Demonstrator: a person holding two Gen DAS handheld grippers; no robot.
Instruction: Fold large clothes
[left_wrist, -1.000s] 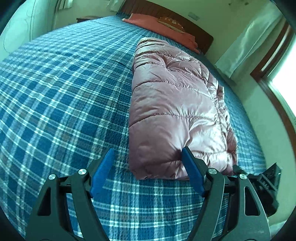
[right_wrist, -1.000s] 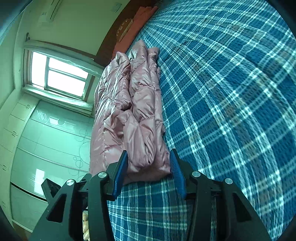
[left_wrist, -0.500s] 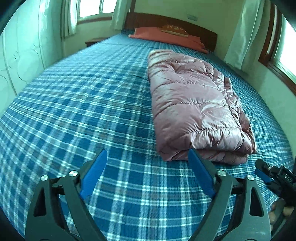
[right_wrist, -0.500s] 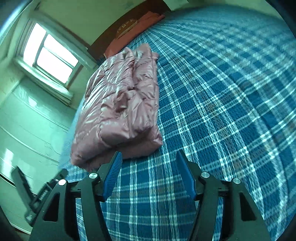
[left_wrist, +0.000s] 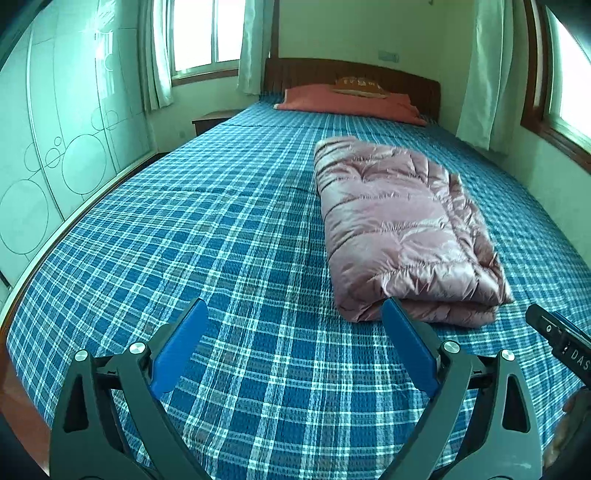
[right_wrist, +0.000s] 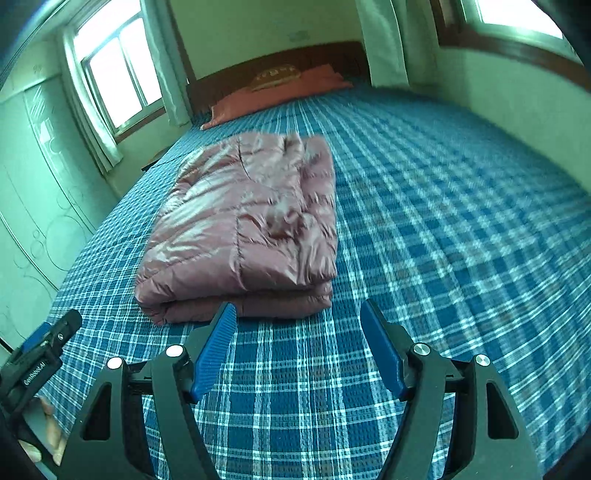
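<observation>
A shiny pink puffer jacket (left_wrist: 399, 229) lies folded into a long flat bundle on the blue plaid bedspread (left_wrist: 221, 236); it also shows in the right wrist view (right_wrist: 247, 229). My left gripper (left_wrist: 293, 314) is open and empty, held above the bedspread a little short of the jacket's near end. My right gripper (right_wrist: 297, 314) is open and empty, also just short of the jacket's near end. Each gripper shows at the edge of the other's view: the right gripper (left_wrist: 565, 343) and the left gripper (right_wrist: 40, 350).
An orange pillow (left_wrist: 347, 103) and a dark wooden headboard (left_wrist: 351, 74) are at the far end of the bed. A pale wardrobe (left_wrist: 44, 147) stands along the left side. Windows with curtains (left_wrist: 480, 74) and a wall run along the right.
Both grippers have pulled back from the jacket's near end and risen. The right gripper, whose jaws were around the jacket's edge, has opened wider and is clear of it.
</observation>
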